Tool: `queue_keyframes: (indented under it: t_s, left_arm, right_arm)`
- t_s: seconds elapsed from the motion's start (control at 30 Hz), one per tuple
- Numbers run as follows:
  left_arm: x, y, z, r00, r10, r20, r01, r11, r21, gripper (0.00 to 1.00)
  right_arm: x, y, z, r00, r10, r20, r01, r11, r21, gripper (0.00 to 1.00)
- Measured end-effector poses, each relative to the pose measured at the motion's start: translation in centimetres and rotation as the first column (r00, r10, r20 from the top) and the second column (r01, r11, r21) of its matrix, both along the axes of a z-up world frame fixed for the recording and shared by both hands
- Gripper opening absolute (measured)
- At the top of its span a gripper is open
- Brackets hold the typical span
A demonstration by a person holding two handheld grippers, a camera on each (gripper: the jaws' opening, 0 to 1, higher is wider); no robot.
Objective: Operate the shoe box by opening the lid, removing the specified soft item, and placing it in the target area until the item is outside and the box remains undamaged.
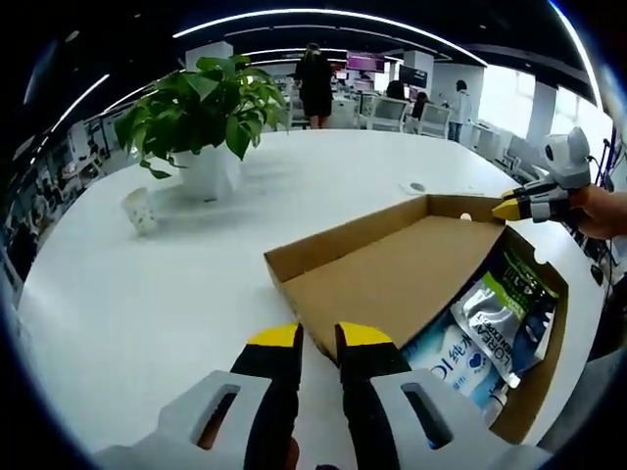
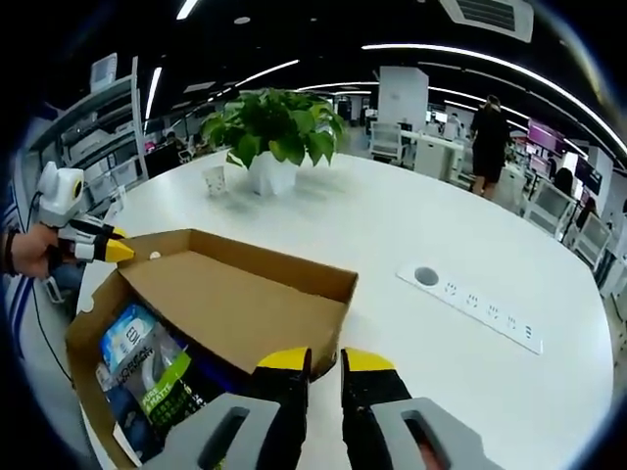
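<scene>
A brown cardboard shoe box [image 1: 545, 377] lies on the white table with its lid [image 1: 392, 274] lifted. Inside are soft plastic packs [image 1: 495, 318], one white and blue, one green. My left gripper [image 1: 318, 338] holds the lid's near corner, jaws almost together on the cardboard rim. My right gripper [image 1: 511, 207] pinches the far corner. In the right gripper view, the right gripper [image 2: 325, 360] grips the lid [image 2: 235, 304] at its rim, the packs [image 2: 147, 362] show under it in the box [image 2: 83, 364], and the left gripper [image 2: 116, 249] sits at the far left corner.
A potted green plant [image 1: 201, 113] [image 2: 274, 122] and a small paper cup [image 1: 140, 209] [image 2: 215, 179] stand beyond the box. A socket strip [image 2: 480, 302] and a round cable hole [image 2: 426, 277] are set into the table [image 2: 441, 215]. People and office chairs are far behind.
</scene>
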State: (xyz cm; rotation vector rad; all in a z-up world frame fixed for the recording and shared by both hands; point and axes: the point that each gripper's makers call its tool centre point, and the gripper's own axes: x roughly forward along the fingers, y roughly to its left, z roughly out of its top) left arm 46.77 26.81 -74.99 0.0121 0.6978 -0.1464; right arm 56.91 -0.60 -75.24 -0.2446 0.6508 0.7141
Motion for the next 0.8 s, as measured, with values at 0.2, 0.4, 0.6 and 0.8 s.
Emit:
queue_keyframes:
  t_s: [0.2,0.4,0.6,0.8]
  left_arm:
    - [-0.5,0.6,1.2,0.999,0.013,0.036,-0.012,1.000,-0.021,0.16]
    - [-1.5,1.5,2.5,0.998,0.029,0.060,-0.027,0.999,-0.026,0.18]
    - [-2.7,1.2,3.5,0.996,0.030,0.088,-0.026,0.999,-0.041,0.19]
    - [-4.0,0.5,3.9,0.995,0.023,0.101,-0.018,0.999,-0.049,0.20]
  right_arm:
    - [0.0,-1.0,1.2,1.000,-0.013,0.020,0.013,1.000,0.014,0.08]
    - [-0.6,-1.8,2.6,0.999,-0.017,0.045,0.016,1.000,0.024,0.12]
    - [-1.9,-2.5,3.9,0.997,-0.013,0.075,0.009,0.999,0.050,0.16]
    - [-3.4,-3.9,3.7,0.997,-0.040,0.073,0.035,0.998,0.061,0.16]
